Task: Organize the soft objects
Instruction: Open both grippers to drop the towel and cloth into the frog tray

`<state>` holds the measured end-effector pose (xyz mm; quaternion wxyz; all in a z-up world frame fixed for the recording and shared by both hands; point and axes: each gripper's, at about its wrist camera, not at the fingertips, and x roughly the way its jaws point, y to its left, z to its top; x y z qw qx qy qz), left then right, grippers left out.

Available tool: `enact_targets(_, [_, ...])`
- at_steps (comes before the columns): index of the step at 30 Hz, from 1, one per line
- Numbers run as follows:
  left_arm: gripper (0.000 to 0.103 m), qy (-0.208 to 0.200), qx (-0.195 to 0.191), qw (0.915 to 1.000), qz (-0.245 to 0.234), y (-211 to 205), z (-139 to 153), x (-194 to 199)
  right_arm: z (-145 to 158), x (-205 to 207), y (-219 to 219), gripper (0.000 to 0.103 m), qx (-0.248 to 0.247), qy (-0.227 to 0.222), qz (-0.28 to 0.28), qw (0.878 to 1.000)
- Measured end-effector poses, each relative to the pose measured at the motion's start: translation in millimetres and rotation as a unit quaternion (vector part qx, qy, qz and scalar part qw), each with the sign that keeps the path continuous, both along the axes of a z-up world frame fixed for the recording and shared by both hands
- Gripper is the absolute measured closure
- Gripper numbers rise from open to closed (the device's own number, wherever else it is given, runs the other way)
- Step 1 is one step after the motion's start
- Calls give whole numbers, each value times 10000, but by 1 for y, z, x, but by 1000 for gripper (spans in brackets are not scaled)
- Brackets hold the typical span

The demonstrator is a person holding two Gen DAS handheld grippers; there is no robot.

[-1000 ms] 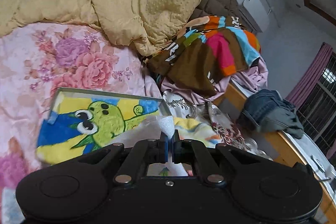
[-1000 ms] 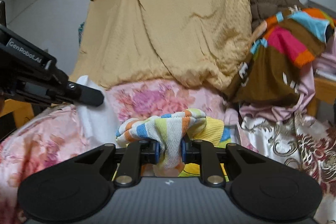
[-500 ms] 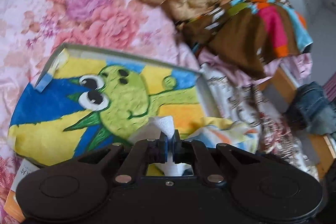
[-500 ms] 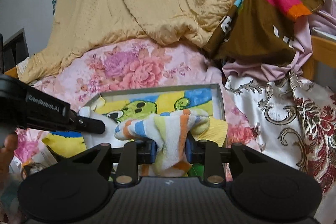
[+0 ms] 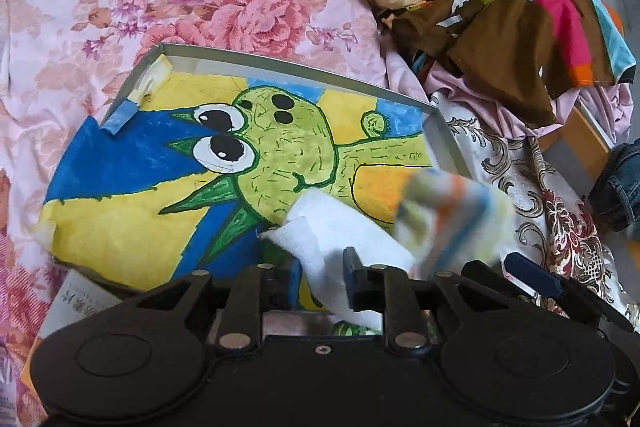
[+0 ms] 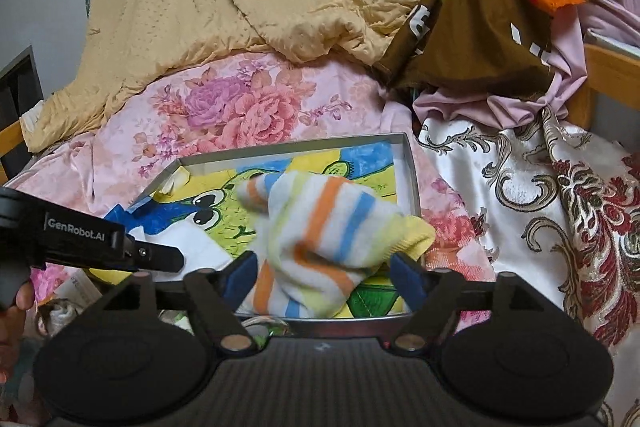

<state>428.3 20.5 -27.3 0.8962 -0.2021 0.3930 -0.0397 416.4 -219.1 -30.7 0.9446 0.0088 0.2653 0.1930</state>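
White cloth [image 5: 340, 231] is seen from the left wrist lying between the parted jaws of the left hand-held gripper [image 5: 322, 277], which have just been opening, over the cartoon picture in the grey tray [image 5: 442, 131] on the floral bed. Seen from the right wrist, the striped sock [image 6: 320, 227] rests, apparently loose though blurred, between the just-widened jaws of the right hand-held gripper [image 6: 324, 275], over the tray's near right corner.
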Motion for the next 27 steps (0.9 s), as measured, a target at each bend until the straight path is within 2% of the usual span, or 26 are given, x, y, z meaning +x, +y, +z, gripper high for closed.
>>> enact_targets(7, [48, -262, 120, 9995, 98, 3, 13, -23, 14, -20, -3, 9, 64, -193, -42, 9998])
enact_targets(9, [33, -335, 190, 9992, 125, 2, 17, -29, 21, -30, -5, 7, 109, -291, -55, 9995])
enact_targets(11, [27, -393, 324, 9985, 198, 1, 23, -34, 28, -40, -6, 6, 137, -380, -72, 9992])
enact_targets(16, [25, -588, 320, 9973, 303, 1, 40, -53, 47, -66, -12, 2, 223, -703, -87, 9972])
enact_targets(22, [18, -1164, 514, 9915, 263, -5, 66, -95, 68, -99, -18, 0, 294, -1058, -124, 9939])
enact_targets(27, [8, -1548, 668, 9854, 233, -12, 81, -137, 81, -128, -20, 0, 321, -1279, -116, 9912])
